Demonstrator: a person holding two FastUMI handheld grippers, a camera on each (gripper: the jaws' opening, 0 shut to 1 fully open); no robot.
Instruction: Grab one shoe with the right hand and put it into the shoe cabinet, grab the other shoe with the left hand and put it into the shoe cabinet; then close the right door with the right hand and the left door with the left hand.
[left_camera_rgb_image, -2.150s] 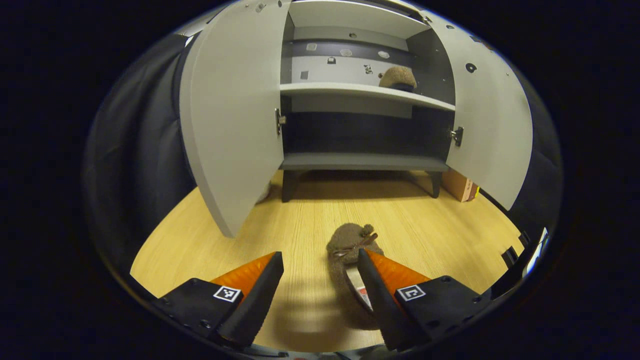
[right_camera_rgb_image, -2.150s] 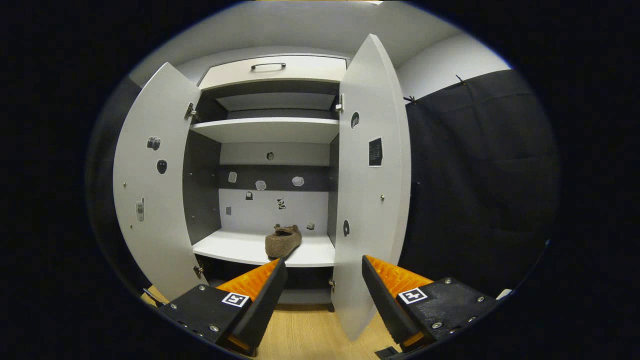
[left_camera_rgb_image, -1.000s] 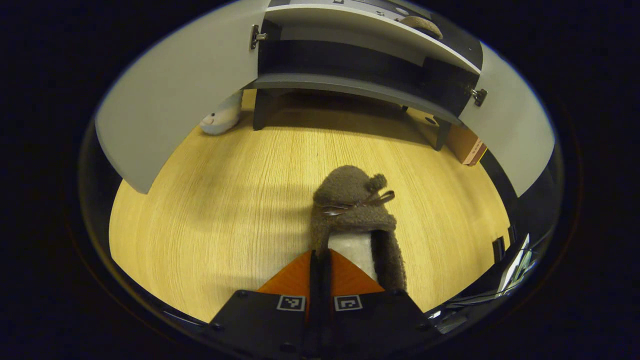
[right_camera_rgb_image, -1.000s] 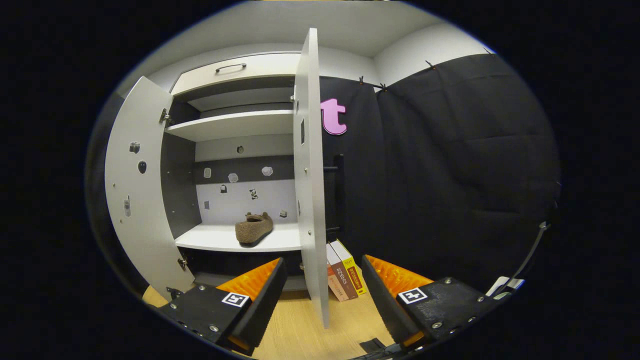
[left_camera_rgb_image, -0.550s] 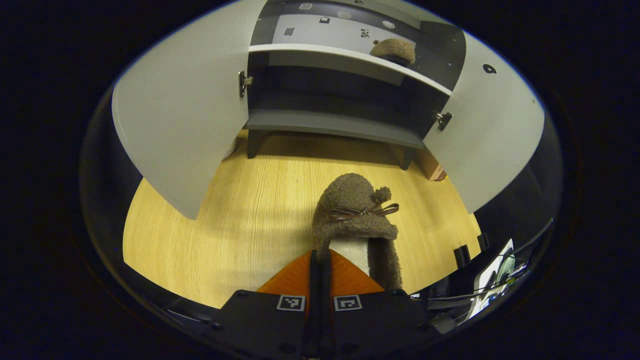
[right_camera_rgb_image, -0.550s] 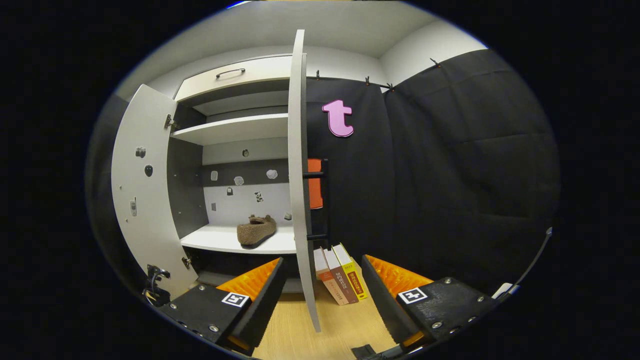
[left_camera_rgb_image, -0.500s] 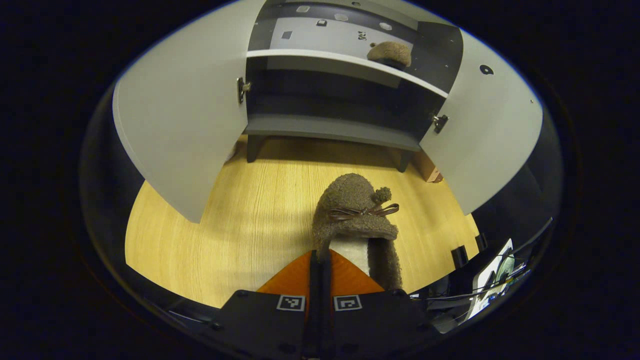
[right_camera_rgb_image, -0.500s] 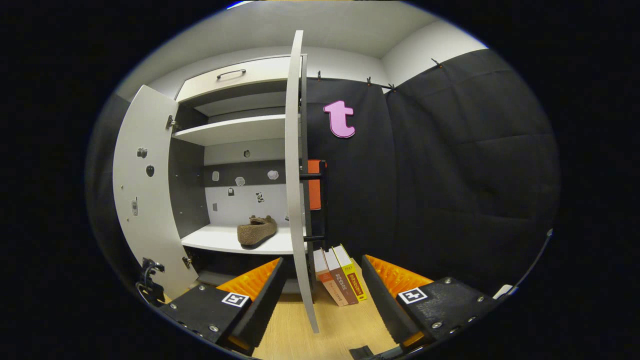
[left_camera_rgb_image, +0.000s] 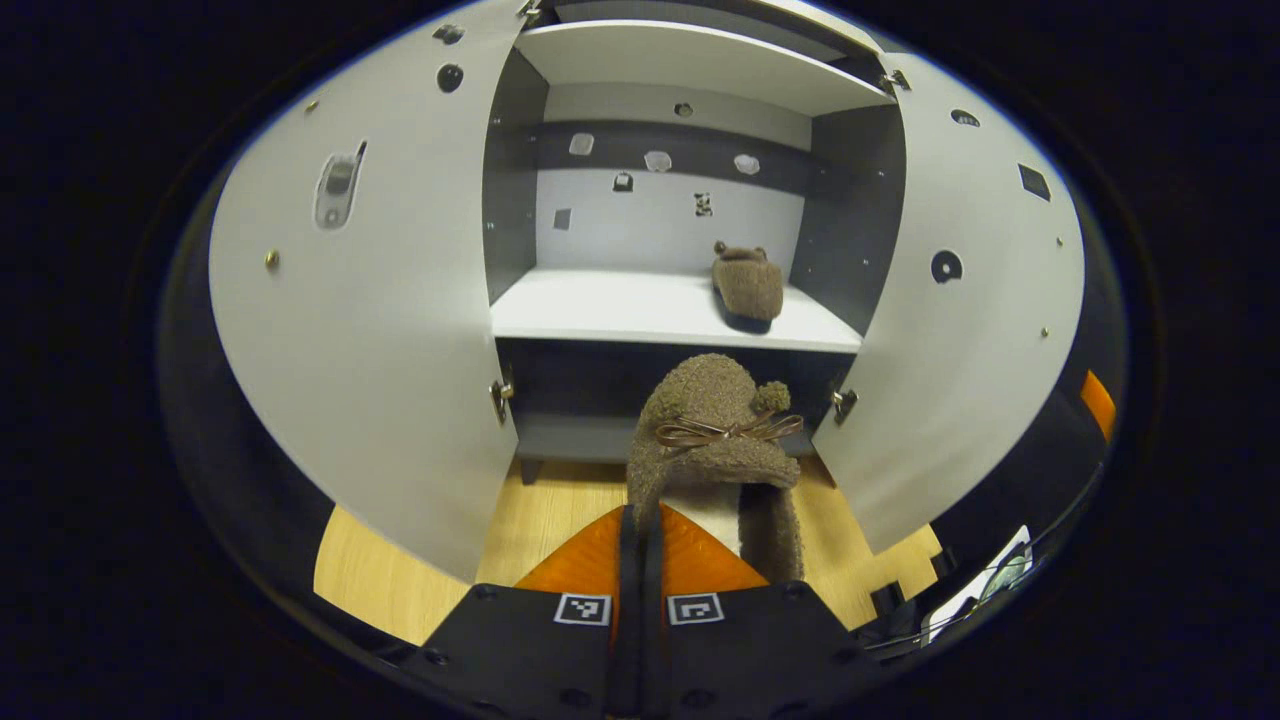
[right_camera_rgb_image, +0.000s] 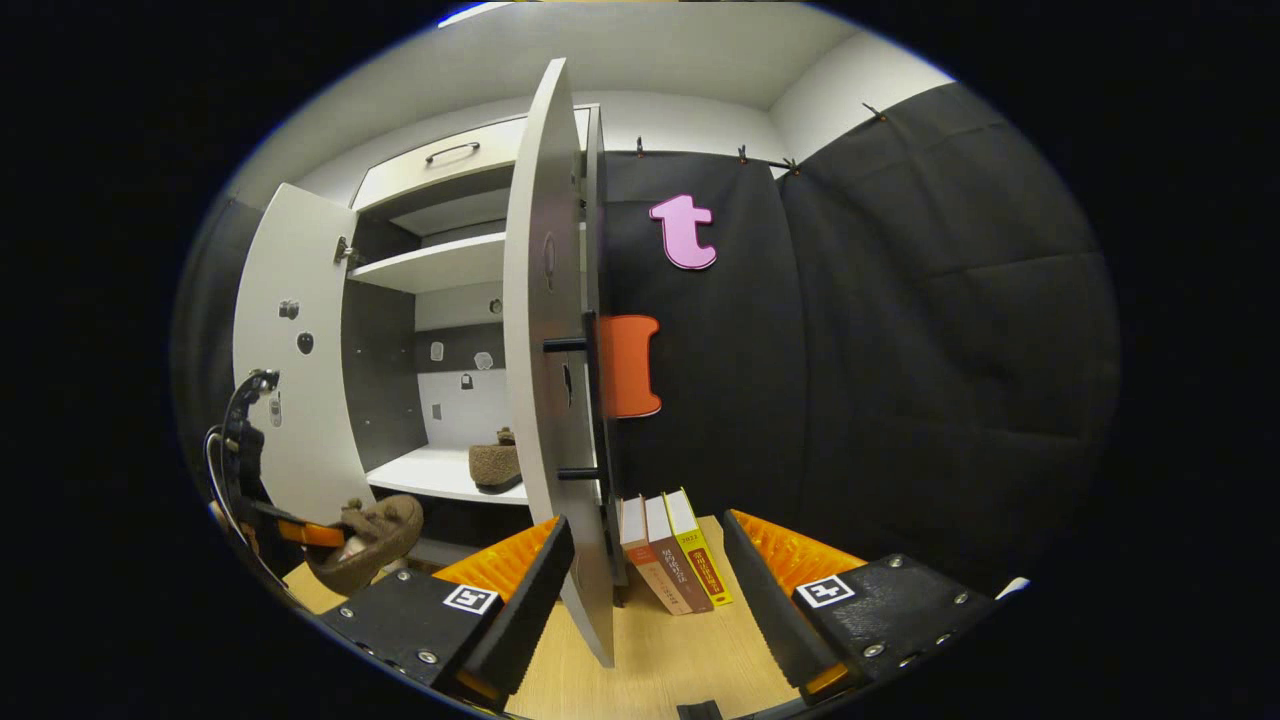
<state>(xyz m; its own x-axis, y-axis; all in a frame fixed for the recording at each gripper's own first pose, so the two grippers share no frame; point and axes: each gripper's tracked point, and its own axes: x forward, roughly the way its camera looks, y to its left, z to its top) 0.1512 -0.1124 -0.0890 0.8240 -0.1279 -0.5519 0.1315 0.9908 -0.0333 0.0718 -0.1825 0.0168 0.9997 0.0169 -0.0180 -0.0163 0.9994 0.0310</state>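
Shoe (left_camera_rgb_image: 715, 430), clamped in the left tool (left_camera_rgb_image: 640, 545), has risen to shelf (left_camera_rgb_image: 640, 305) level; right tool (right_camera_rgb_image: 640, 580) gapes.

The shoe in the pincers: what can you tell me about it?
The held shoe is a brown, fuzzy slipper with a thin ribbon bow and a small pompom on the toe, and a pale lining. The left gripper pinches its side wall near the heel. It hangs clear of the floor, toe toward the open cabinet.

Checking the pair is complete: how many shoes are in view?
2. One shoe lies on the cabinet's white shelf, at its right side. The other shoe is clamped in the left gripper, in front of the open cabinet.
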